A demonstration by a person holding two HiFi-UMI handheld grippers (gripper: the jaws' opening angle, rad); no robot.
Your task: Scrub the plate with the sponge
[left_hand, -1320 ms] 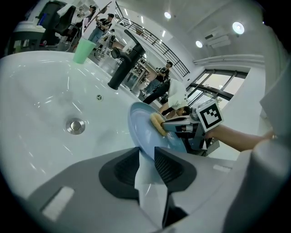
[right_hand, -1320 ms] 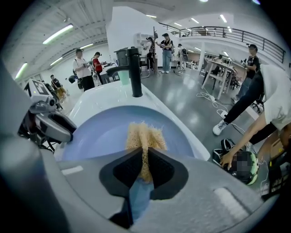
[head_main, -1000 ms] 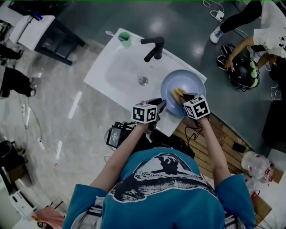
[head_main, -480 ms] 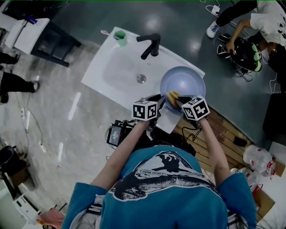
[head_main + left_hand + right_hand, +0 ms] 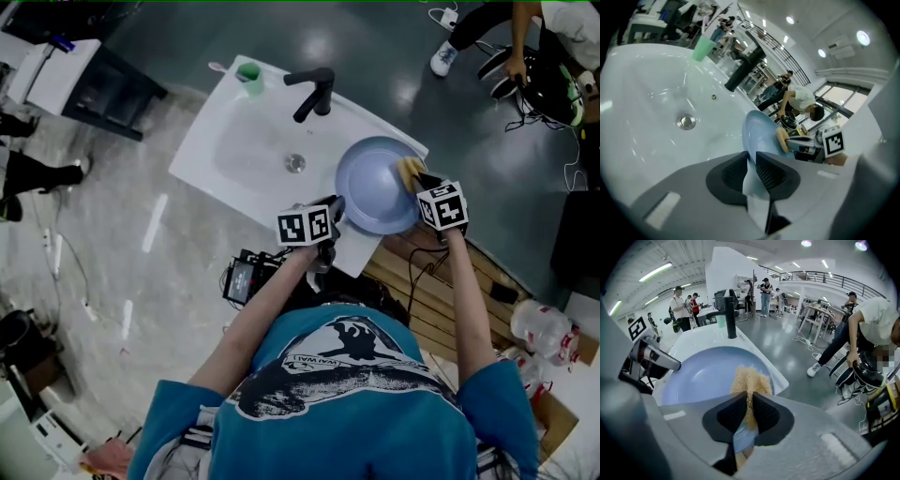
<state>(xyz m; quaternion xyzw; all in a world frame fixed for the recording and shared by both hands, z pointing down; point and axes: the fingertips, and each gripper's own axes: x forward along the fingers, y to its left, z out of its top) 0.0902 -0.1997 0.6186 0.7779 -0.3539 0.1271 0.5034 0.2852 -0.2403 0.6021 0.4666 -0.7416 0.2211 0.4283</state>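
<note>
A pale blue plate (image 5: 373, 183) stands tilted on the right corner of the white sink (image 5: 234, 141). My left gripper (image 5: 335, 210) is shut on its near-left rim, and its jaws have just been closing on that rim (image 5: 751, 161). The plate (image 5: 758, 133) shows edge-on in the left gripper view. My right gripper (image 5: 419, 180) is shut on a yellow sponge (image 5: 409, 169) at the plate's right rim. In the right gripper view the sponge (image 5: 749, 379) sticks out of the right gripper (image 5: 750, 401) onto the plate (image 5: 703, 373).
A black faucet (image 5: 314, 89), a green cup (image 5: 249, 77) and the drain (image 5: 295, 162) sit on the sink. A wooden pallet (image 5: 441, 291) lies below the sink's right corner. A person bends over a helmet (image 5: 553, 89) at the top right.
My right gripper has carried the sponge from the plate's near-left part across to its right rim. The left gripper has stayed on the plate's rim.
</note>
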